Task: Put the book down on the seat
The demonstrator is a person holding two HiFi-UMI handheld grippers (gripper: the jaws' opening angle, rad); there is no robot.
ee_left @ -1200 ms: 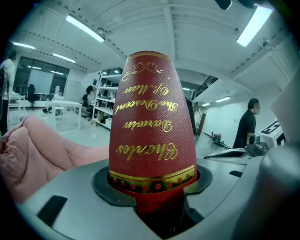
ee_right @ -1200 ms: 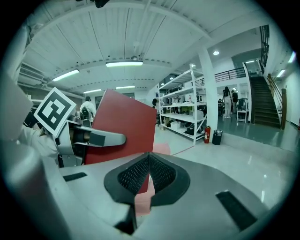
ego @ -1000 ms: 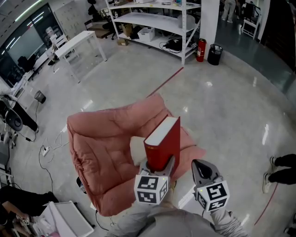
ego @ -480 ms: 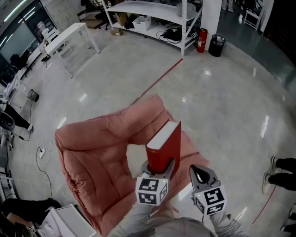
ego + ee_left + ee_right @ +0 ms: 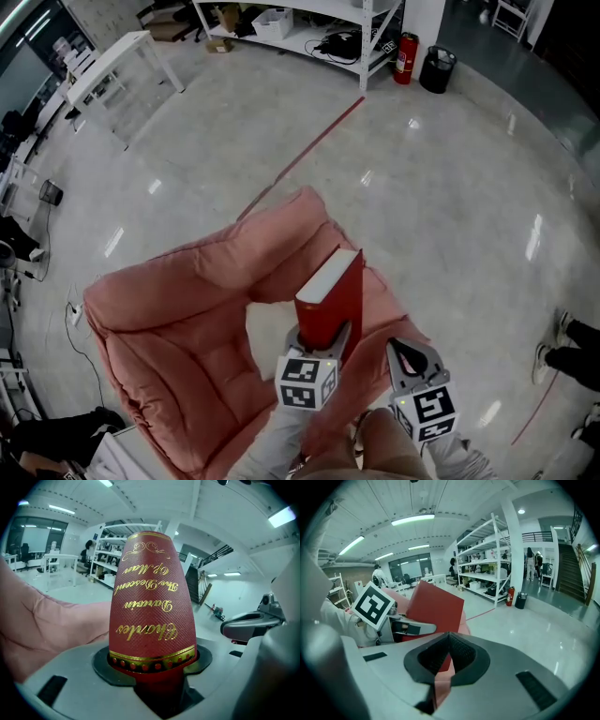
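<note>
A thick red book (image 5: 330, 298) with gold lettering on its spine (image 5: 151, 606) stands upright in my left gripper (image 5: 319, 339), whose jaws are shut on its lower end (image 5: 152, 670). It hangs over the right part of a pink quilted floor seat (image 5: 178, 323), above the seat cushion near a pale patch (image 5: 266, 326). My right gripper (image 5: 410, 356) is just right of the book, over the seat's right edge. Its jaws are shut with nothing between them (image 5: 449, 637). In the right gripper view the book's red cover (image 5: 433, 606) shows to the left.
Bare polished floor with a red line (image 5: 302, 155) lies beyond the seat. Far back stand a white shelving rack (image 5: 309, 23), a fire extinguisher (image 5: 404, 54), a black bin (image 5: 438, 67) and a white table (image 5: 111, 67). A person's shoes (image 5: 570, 349) are at the right edge.
Both grippers and the book have come lower and closer over the seat. The seat now fills more of the lower left of the head view. The grip on the book is unchanged.
</note>
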